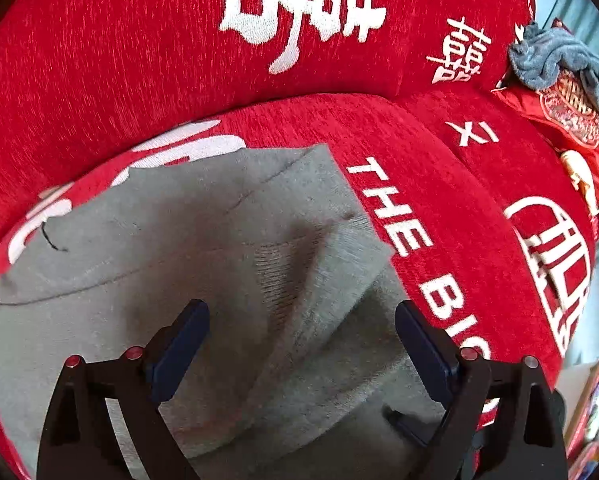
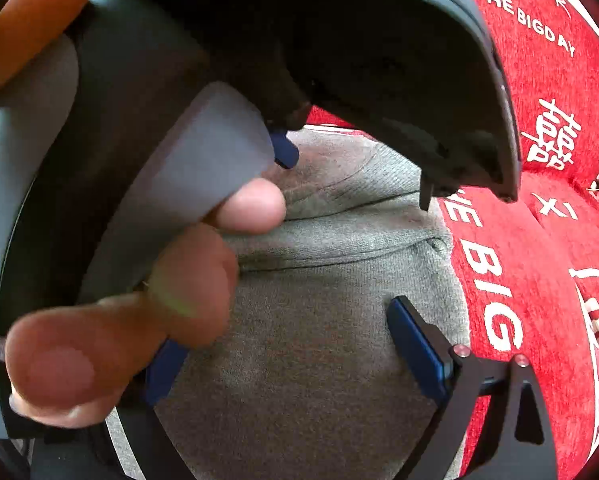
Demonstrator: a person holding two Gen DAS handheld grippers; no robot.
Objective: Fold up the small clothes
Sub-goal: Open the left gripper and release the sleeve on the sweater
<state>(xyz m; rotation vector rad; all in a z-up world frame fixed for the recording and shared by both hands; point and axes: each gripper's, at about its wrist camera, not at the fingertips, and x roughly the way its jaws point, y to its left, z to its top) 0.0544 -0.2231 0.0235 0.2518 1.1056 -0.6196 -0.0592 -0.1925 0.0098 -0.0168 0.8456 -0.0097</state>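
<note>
Both pairs of jaws stand wide apart and grip nothing. The left gripper [image 1: 301,322] hovers just above the grey garment [image 1: 203,248], which lies spread on the red sofa cover [image 1: 99,64], with a fold and a ribbed edge running across it. The right gripper [image 2: 283,332] looks down on the same grey knit; its left finger is mostly hidden behind the person's left hand [image 2: 147,300], which holds the other tool close in front of this camera.

My judgement is that a fold is in hand and not finished: the cloth is partly doubled over, but no edge is taken. The next move probably calls for lowering one pair of jaws onto a free edge or corner, closing on a single layer, and carrying it across without dragging the rest.

White letters on the cover read "THE BIG DAY", among large Chinese characters. A blue-grey cloth [image 1: 559,60] lies on a red cushion [image 1: 571,128] far behind.
</note>
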